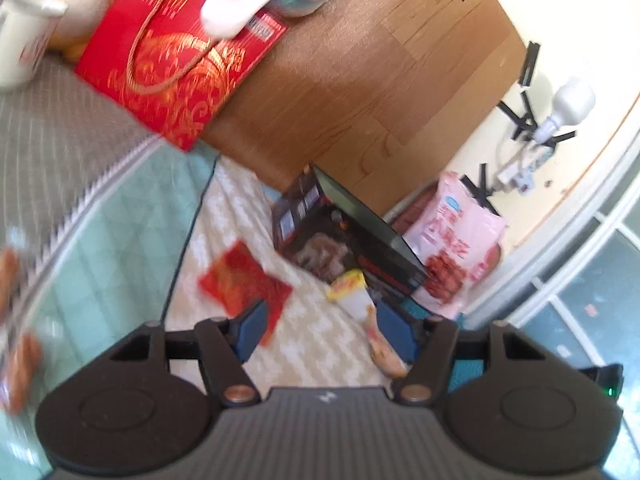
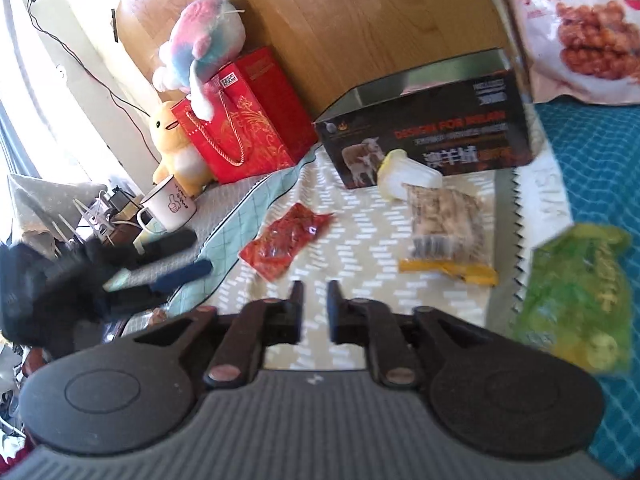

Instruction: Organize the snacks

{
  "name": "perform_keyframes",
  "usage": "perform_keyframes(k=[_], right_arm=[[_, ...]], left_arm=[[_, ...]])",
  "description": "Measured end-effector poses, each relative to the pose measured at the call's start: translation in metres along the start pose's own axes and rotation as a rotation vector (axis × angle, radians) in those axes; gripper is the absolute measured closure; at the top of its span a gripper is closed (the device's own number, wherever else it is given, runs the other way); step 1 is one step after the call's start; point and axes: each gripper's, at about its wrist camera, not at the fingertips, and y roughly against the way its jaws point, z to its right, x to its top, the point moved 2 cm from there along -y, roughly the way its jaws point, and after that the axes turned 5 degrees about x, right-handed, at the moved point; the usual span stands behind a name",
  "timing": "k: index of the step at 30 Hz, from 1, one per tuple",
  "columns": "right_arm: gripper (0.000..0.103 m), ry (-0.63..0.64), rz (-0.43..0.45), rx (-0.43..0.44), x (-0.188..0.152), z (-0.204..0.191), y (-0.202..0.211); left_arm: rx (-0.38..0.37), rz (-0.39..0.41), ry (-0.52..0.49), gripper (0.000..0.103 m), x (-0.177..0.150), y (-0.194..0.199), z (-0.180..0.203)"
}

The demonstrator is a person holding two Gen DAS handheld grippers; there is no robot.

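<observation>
Several snack packets lie on the patterned bed cover (image 2: 360, 224): a red packet (image 2: 288, 240) (image 1: 244, 284), a clear packet with yellow ends (image 2: 444, 228) (image 1: 352, 292) and a green packet (image 2: 572, 300) on the blue cloth at right. A large pink snack bag (image 2: 580, 28) (image 1: 456, 248) leans at the back behind a black box (image 2: 428, 136) (image 1: 348, 240). My right gripper (image 2: 315, 300) hovers just short of the red packet, its jaws slightly apart and empty. My left gripper (image 1: 324, 332) (image 2: 176, 258) is open to the left, with nothing between its blue pads (image 1: 252, 332).
A red gift bag (image 2: 248, 120) (image 1: 176, 64) stands against the wooden headboard (image 2: 360, 20) under a pastel plush (image 2: 204, 44). Beside it sit a yellow plush (image 2: 176, 140) and a white mug (image 2: 168, 204). A dark fuzzy sleeve (image 2: 60, 296) is at the left edge.
</observation>
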Motion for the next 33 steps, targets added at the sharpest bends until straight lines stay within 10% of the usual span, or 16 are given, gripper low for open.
perform_keyframes(k=[6, 15, 24, 33], right_arm=[[0.075, -0.175, -0.023, 0.076, 0.025, 0.023, -0.045], [0.073, -0.206, -0.055, 0.049, 0.039, 0.017, -0.114], [0.089, -0.123, -0.004, 0.086, 0.031, 0.001, -0.086], [0.09, -0.1, 0.232, 0.068, 0.106, 0.025, -0.028]], left_arm=[[0.171, -0.111, 0.028, 0.042, 0.033, -0.053, -0.009], [0.203, -0.185, 0.093, 0.058, 0.028, -0.079, -0.023], [0.101, -0.186, 0.149, 0.069, 0.031, -0.068, -0.008], [0.01, -0.098, -0.052, 0.068, 0.088, -0.107, 0.088]])
